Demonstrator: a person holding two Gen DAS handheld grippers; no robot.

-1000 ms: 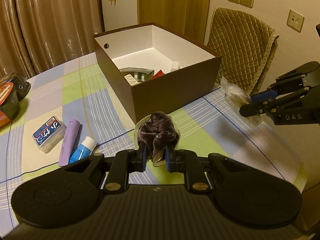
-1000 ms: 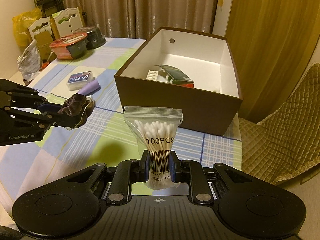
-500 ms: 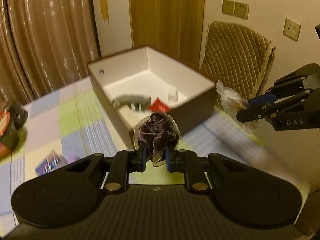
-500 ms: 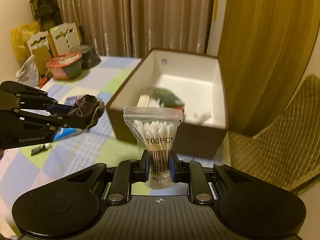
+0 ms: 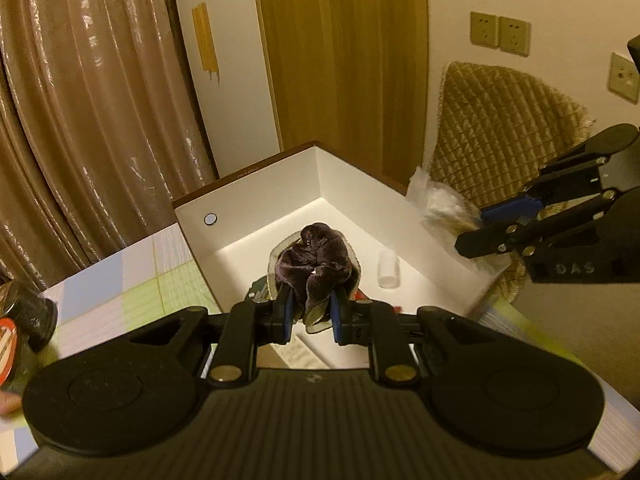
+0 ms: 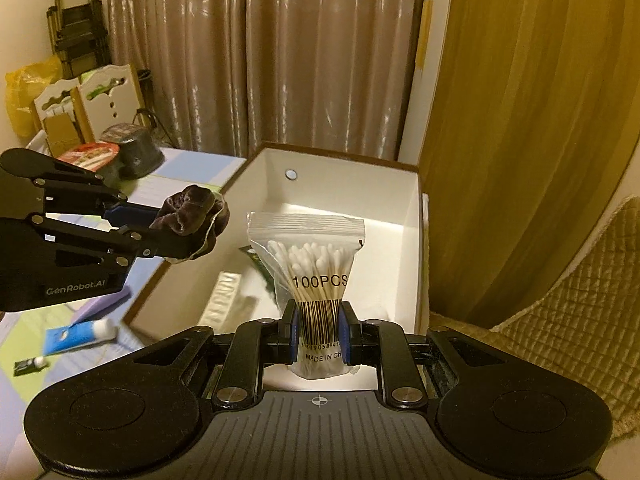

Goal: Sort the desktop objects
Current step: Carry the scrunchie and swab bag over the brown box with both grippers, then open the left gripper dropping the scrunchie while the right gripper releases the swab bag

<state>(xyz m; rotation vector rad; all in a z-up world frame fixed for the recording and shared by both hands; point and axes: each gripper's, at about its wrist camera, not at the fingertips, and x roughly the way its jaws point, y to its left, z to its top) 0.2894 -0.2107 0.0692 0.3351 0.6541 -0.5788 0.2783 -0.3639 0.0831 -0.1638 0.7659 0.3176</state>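
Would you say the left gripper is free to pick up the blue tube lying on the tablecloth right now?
Probably not: the left gripper is shut on the dark scrunchie over the box, while the blue tube lies outside it.

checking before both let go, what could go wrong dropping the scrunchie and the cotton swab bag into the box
1. The scrunchie in the left gripper shows at the box left wall in the right wrist view; released there, it might catch the rim.
2. The right gripper pinches the cotton swab bag low, so the bag may tip on release.
3. Both grippers hover close together over the box and could bump.
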